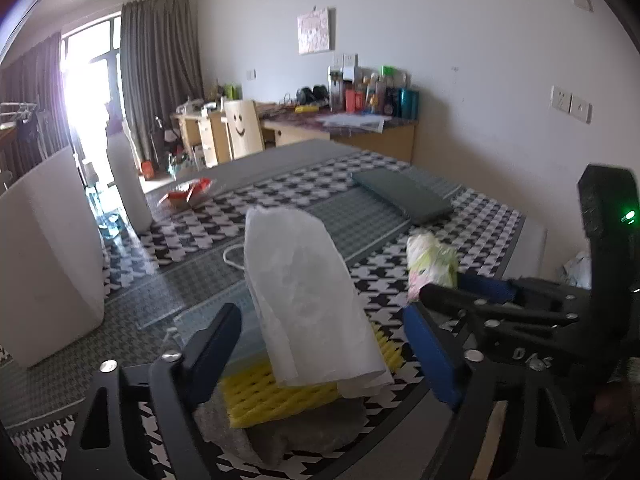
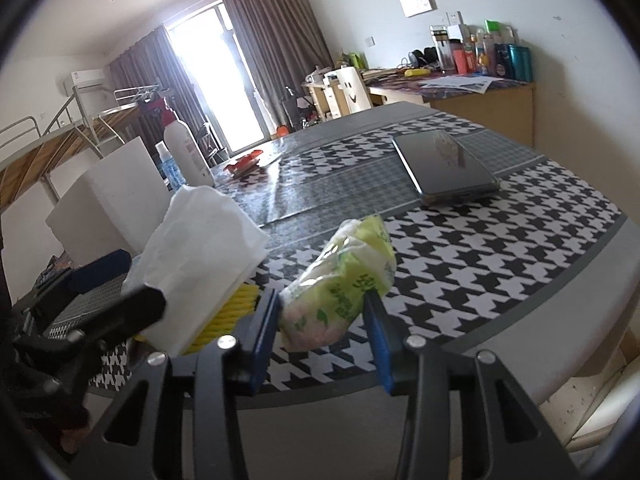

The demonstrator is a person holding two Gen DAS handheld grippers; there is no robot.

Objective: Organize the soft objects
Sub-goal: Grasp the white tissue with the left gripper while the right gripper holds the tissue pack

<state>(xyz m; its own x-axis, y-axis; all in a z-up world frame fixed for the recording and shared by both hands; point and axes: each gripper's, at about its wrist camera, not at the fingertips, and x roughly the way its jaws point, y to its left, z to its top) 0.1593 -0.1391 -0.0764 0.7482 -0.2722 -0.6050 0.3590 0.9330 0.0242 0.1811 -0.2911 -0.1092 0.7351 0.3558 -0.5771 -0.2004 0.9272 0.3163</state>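
Observation:
A white foam sheet (image 1: 308, 304) lies on a yellow foam net (image 1: 276, 396) and a grey pad (image 1: 280, 436) at the table's near edge. My left gripper (image 1: 320, 356) is open, its blue pads on either side of this stack. The stack also shows in the right wrist view (image 2: 200, 256). My right gripper (image 2: 322, 332) is shut on a green and pink tissue pack (image 2: 344, 284), held just above the table. The tissue pack shows in the left wrist view (image 1: 430, 264), to the right of the stack.
The table has a houndstooth cloth (image 2: 480, 256). On it lie a dark phone (image 2: 444, 164), a white foam box (image 1: 48, 256), a white bottle (image 1: 128, 184), a blue bottle (image 2: 170, 168) and a red wrapper (image 1: 186, 196). A cluttered desk (image 1: 360, 124) stands behind.

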